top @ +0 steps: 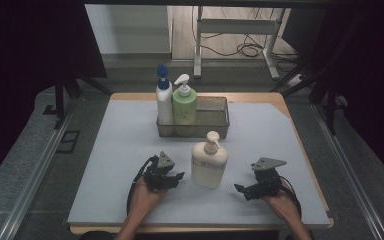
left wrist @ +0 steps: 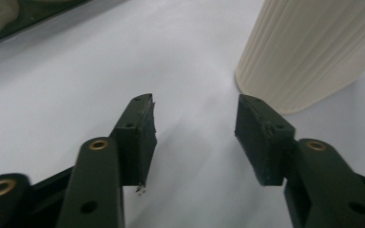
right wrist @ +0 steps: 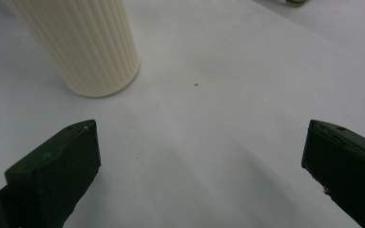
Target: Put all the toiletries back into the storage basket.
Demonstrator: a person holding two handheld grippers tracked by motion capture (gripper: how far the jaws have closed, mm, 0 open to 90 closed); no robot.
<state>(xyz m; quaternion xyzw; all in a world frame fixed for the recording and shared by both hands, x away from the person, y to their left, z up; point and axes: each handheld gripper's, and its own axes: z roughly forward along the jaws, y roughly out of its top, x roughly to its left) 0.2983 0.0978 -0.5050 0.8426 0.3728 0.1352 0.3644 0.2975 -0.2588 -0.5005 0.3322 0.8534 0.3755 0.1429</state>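
Jaws of the left gripper [top: 176, 179] stand parted with nothing between them; only bare table [top: 105, 165] lies in the gap. Ahead of them and off to their right side, close but not touching, stands a cream pump bottle [top: 209, 165], upright on the table between the two grippers. Its ribbed wall [left wrist: 309, 47] rises just past the tip of the right-hand jaw in the left gripper view.

That bottle looks like stiff plastic, smooth and likely a little slippery, and the ribs may help the pads bite. If full, it would be fairly heavy and top-tall, so it could tip. A grasp across the broad body, low to mid height, seems safest; the pump head looks too loose to hold.

On the right, the right gripper [top: 241, 189] also has its jaws spread wide and empty, with the bottle [right wrist: 83, 47] ahead and to their left, apart from them.

Both hands rest low near the table edge, grippers angled inward toward the bottle. Beyond it, a clear tray [top: 215, 117] holds two more bottles.
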